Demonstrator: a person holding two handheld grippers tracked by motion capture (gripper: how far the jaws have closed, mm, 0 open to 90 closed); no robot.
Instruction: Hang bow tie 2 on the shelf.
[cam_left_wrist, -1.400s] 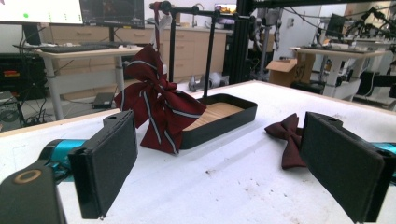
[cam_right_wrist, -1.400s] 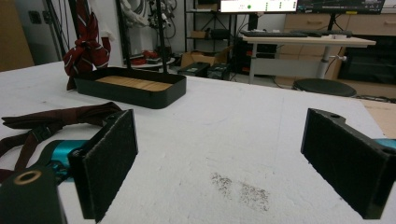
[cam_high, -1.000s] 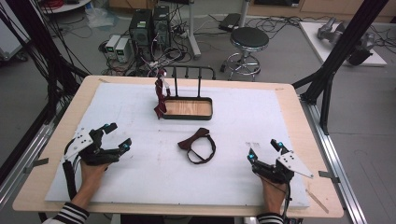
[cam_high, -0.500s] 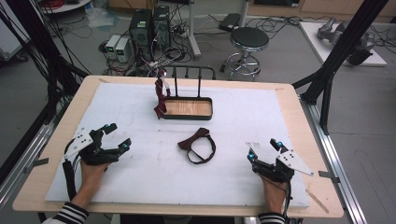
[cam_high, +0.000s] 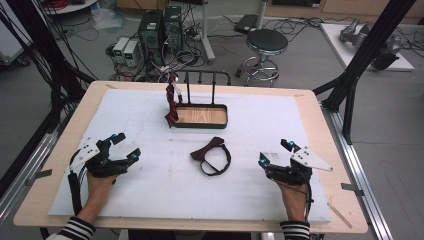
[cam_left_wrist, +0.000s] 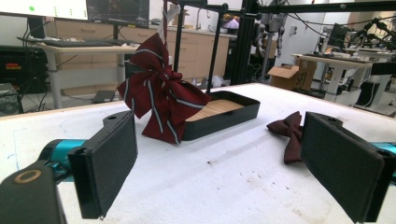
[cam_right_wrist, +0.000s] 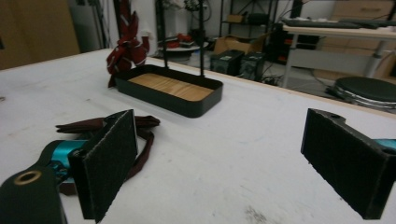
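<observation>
Presently, the bow tie (cam_high: 210, 154) is seen lying flat mid-table, at 6 o'clock from the tray (cam_high: 201, 116), between the left gripper (cam_high: 125, 146) and right gripper (cam_high: 273, 153), both with jaws apart; it is judged light and limp, best pinched at the knot.

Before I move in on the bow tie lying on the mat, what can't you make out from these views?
- Plain bow tie: right gripper view, the near jaw covers its strap; left gripper view, the far jaw cuts off one wing.
- Striped bow tie: how it hangs on the rack; high view, too small; left gripper view, cut off by the top edge.
- Tray: left gripper view, the striped tie hides its near end.
</observation>
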